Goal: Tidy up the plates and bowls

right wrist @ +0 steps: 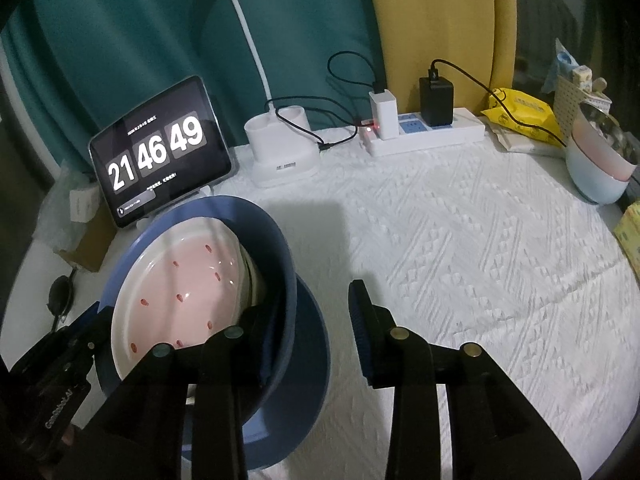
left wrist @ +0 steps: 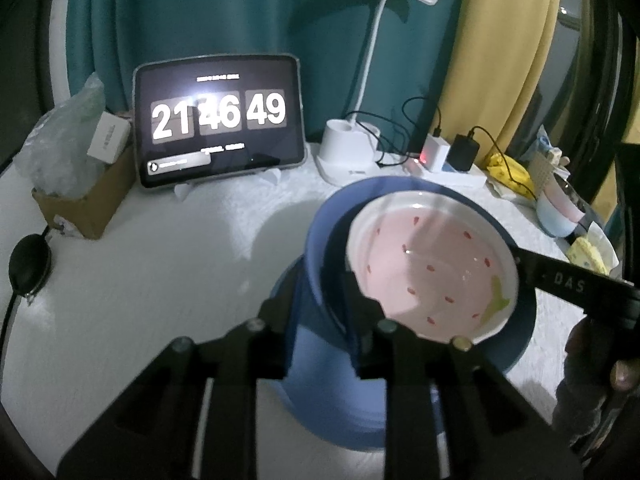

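Observation:
A deep blue bowl (left wrist: 320, 232) (right wrist: 280, 248) stands on a blue plate (left wrist: 524, 320) (right wrist: 312, 360). Inside it lies a dish, pink with red seed marks and a white rim (left wrist: 432, 272) (right wrist: 184, 280), somewhat tilted. My left gripper (left wrist: 322, 308) straddles the bowl's left rim, one finger outside and one inside, close to the wall; whether the pads press is not visible. My right gripper (right wrist: 306, 304) straddles the opposite rim with its jaws apart. Its blue-padded outer finger (right wrist: 360, 320) stands clear of the wall. One right finger (left wrist: 560, 280) also shows in the left wrist view.
At the back, on a white textured cloth (right wrist: 480, 260), are a tablet clock (left wrist: 218, 120) (right wrist: 160, 148), a lamp base (right wrist: 280, 148) and a power strip with chargers (right wrist: 424, 132). Stacked bowls (right wrist: 596, 168) and a yellow packet (right wrist: 524, 116) are far right, a cardboard box (left wrist: 88, 200) left.

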A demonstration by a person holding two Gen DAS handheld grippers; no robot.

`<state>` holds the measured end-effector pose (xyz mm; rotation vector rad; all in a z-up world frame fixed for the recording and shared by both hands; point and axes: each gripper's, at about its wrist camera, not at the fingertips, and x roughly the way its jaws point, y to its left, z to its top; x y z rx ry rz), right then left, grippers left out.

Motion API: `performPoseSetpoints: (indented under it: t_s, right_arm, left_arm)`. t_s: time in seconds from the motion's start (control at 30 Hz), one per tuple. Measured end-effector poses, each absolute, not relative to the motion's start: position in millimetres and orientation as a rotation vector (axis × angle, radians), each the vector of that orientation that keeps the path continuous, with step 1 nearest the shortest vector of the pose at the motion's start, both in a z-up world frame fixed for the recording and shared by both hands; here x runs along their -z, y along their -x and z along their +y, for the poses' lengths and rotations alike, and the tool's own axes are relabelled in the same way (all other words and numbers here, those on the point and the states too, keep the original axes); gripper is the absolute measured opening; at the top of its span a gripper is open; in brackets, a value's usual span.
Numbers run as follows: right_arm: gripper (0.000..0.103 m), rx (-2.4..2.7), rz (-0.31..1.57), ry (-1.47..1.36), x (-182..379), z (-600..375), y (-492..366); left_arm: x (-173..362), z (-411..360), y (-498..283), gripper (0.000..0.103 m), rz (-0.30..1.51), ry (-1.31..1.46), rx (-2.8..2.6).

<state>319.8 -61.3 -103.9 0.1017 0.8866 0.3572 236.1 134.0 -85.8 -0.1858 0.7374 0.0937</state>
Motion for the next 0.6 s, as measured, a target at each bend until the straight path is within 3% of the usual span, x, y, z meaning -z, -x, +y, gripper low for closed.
performPoseSetpoints:
  t_s: [0.53,0.6]
  right_arm:
    - [0.034,-0.349,0.882,-0.100,101.5,-70.6,-306.7]
    - [0.035,-0.351,0.872,-0.099,99.8,-71.9,-306.7]
  left_arm:
    - [83.8,126.5,-226.9,0.023,0.740,0.187,-0.089]
    - [80.8,127.2,-225.1,0.032,0.727,0.192,-0.094]
